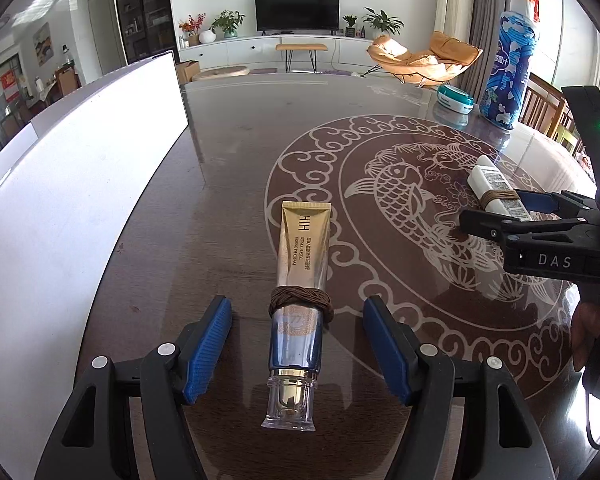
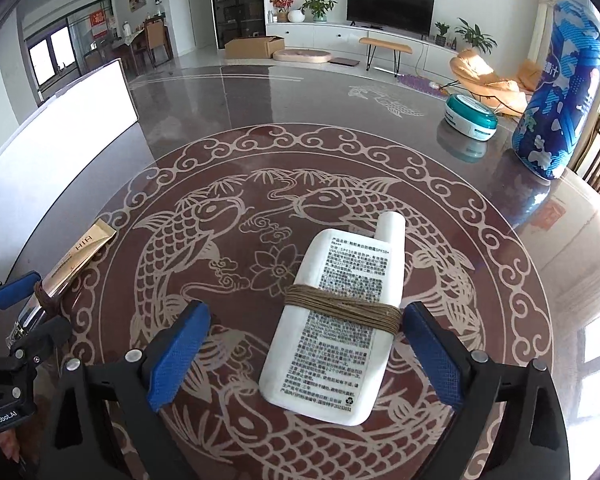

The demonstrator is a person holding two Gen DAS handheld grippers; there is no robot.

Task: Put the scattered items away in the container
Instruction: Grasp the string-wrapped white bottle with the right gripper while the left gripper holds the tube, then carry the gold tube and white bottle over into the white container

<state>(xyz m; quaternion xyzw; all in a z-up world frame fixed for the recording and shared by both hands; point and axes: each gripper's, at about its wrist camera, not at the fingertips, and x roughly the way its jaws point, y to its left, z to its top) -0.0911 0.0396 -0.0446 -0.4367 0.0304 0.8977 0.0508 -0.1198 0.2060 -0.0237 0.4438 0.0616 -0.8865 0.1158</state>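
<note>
The left wrist view shows the left gripper (image 1: 298,350) with its blue-padded jaws released, standing clear on either side of a gold cream tube with a clear cap and a brown cord wound round its middle (image 1: 300,276), which lies flat on the dark glossy table with a pale carp medallion (image 1: 236,152). Only this view shows the full length of the tube and the gap between it and each pad. The right wrist view alone shows the printed face of a flat white plastic bottle bound with tan twine (image 2: 340,312), lying on the medallion between the jaws of the right gripper (image 2: 306,350); its right pad sits at the twine, whether touching cannot be told, while the left pad stands apart, so the bottle is not clamped. A large white container wall (image 1: 60,208) rises along the table's left edge, just beside the tube. Well apart at the far right stand a tall blue patterned can (image 2: 560,92) and a round teal-and-white case (image 2: 470,114). Neither item lies in the container.
</note>
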